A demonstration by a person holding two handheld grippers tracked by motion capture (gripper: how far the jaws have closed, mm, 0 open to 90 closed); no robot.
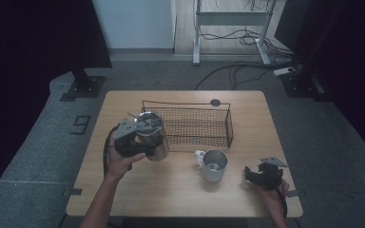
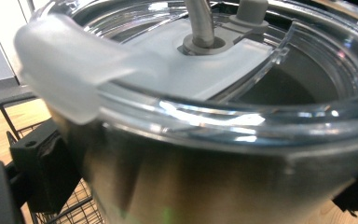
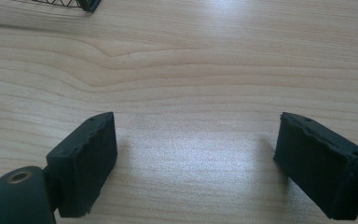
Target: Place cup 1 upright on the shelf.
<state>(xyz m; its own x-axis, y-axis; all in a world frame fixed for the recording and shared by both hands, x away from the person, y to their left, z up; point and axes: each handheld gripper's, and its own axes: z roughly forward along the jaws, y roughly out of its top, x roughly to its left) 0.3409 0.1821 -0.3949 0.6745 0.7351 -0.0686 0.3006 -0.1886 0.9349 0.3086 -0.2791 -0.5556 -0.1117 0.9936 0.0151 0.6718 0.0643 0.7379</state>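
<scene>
Steel tumbler point(image 1: 154, 137) sits clamped in the left tongs point(image 1: 140, 138), apparently lifted beside the basket point(image 1: 197, 124); right tongs point(image 3: 196, 158) gape empty over bare counter point(image 3: 205, 70).

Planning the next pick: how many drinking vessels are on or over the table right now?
2. A lidded stainless-steel tumbler with a straw is clamped in the left gripper beside the black wire basket. A white-handled steel mug stands on the wooden table, in front of the basket.
</scene>
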